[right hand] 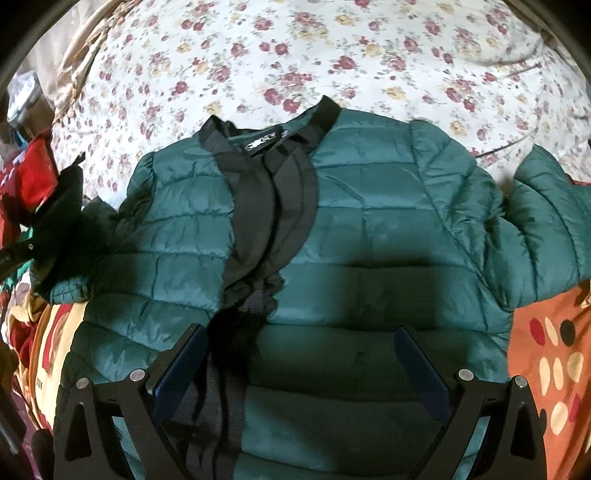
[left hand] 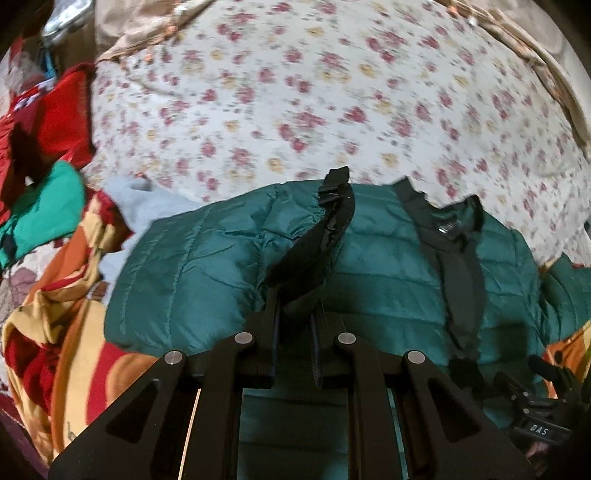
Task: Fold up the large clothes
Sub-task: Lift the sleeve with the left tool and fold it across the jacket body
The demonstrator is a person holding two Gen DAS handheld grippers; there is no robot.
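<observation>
We had the left gripper (left hand: 295, 295) clamped on the puffy, slippery jacket's (right hand: 369, 206) black cuff (left hand: 325, 229); right gripper (right hand: 299, 365) jaws apart w/ nothing held.

A floral bedsheet (right hand: 295, 55) lies beside an orange patterned blanket (right hand: 554, 354).

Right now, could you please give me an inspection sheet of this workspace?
Surface: white floral bedsheet, with an orange patterned blanket nearer the camera.
Job's things: dark green quilted puffer jacket with black trim, lying front up, not yet folded.
Clutter: red garment, bright green garment, pale blue cloth.
Grippers: left claw shut on the jacket's black-edged sleeve cuff; right claw open above the jacket.
Cables: nothing seen.
Surroundings: beige fabric beyond the sheet.
</observation>
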